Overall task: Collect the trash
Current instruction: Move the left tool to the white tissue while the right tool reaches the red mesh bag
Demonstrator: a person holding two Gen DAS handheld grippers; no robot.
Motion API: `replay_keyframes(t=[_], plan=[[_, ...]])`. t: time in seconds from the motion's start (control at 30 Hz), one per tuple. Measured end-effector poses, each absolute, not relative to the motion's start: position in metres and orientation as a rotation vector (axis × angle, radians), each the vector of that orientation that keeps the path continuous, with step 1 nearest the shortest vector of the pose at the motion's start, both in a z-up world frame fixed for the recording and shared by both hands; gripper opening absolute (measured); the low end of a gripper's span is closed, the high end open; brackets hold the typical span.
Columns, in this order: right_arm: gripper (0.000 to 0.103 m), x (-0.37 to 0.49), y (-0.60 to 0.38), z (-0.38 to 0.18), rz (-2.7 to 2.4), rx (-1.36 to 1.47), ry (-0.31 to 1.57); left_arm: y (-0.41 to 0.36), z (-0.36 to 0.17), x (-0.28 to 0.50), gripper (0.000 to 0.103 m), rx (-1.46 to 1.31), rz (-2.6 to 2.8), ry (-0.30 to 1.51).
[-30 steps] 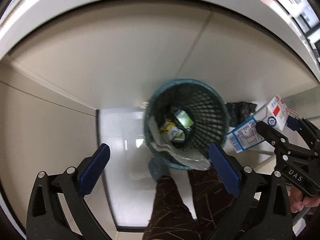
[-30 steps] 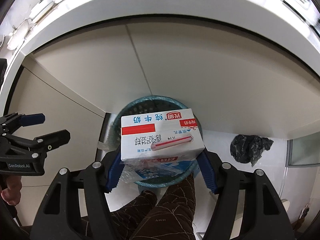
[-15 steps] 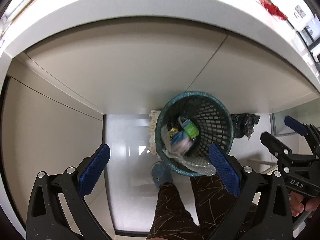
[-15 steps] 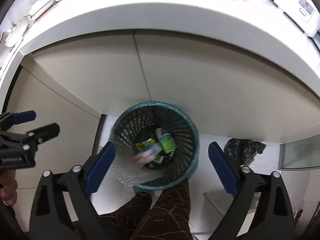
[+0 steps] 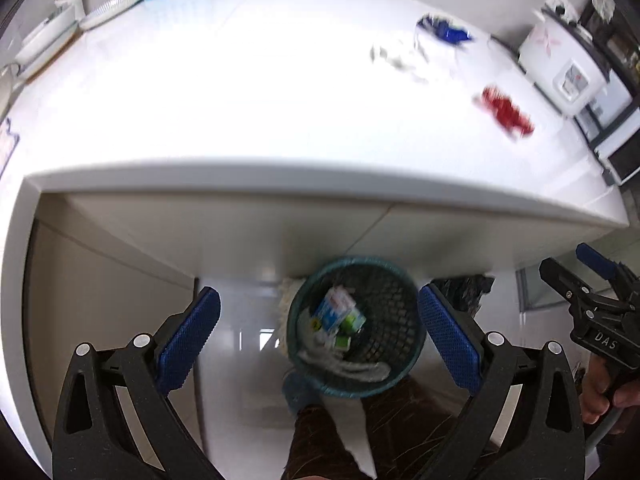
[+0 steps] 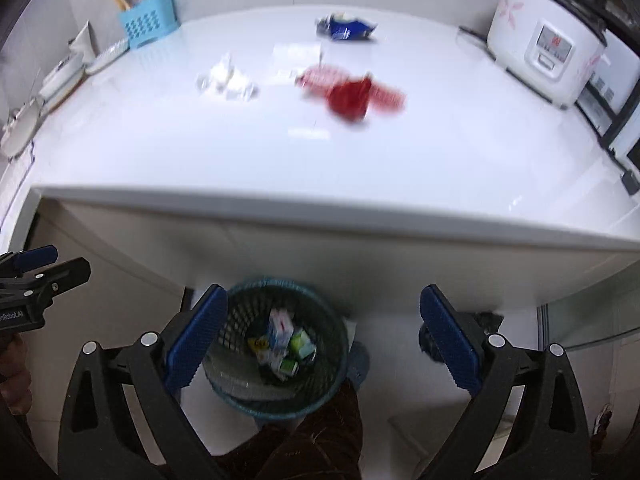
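Note:
A teal mesh trash basket [image 5: 384, 280] stands on the floor under the white counter; it also shows in the right wrist view [image 6: 332, 320]. A white and blue milk carton [image 5: 334, 310] lies inside it among other trash, seen too in the right wrist view [image 6: 280, 328]. On the counter lie a red wrapper [image 6: 350, 96], a blue wrapper [image 6: 344, 28] and crumpled white paper [image 6: 228, 80]. My left gripper [image 5: 318, 336] is open and empty above the basket. My right gripper [image 6: 322, 336] is open and empty above the basket.
A white rice cooker [image 6: 548, 36] stands at the counter's right end. A light blue basket [image 6: 150, 24] and dishes [image 6: 104, 58] sit at the back left. A black bag [image 5: 460, 292] lies on the floor by the basket. The person's legs [image 6: 316, 440] are below.
The right gripper opened and dropped the milk carton into the basket. Both grippers then rose and tilted up, bringing the counter top and its trash into view.

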State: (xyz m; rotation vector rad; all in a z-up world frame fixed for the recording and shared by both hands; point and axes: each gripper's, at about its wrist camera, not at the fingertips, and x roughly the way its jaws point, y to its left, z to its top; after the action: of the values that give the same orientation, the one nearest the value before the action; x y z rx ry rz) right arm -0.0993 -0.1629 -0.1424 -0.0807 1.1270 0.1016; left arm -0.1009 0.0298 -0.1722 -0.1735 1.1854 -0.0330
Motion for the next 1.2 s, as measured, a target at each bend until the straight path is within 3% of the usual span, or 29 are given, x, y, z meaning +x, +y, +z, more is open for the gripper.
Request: replay_keyframes(t=[0.37, 0.77, 1.1, 1.2], plan=[[0.093, -0.018, -0.183, -0.107, 0.103, -0.066, 1.073, 0.013, -0.126, -0.025, 0.097, -0.182, 0.009, 1.123], [0.093, 0.057, -0.186, -0.117, 0.127, -0.054, 1.117, -0.010, -0.138, 0.065, 0.096, -0.209, 0.041, 1.177], [0.081, 0.095, -0.188, -0.143, 0.167, -0.048, 1.177, -0.024, -0.165, 0.115, 0.096, -0.208, 0.063, 1.257], [0.070, 0.100, -0.186, -0.155, 0.187, -0.063, 1.209, -0.028, -0.175, 0.124, 0.094, -0.205, 0.075, 1.290]])
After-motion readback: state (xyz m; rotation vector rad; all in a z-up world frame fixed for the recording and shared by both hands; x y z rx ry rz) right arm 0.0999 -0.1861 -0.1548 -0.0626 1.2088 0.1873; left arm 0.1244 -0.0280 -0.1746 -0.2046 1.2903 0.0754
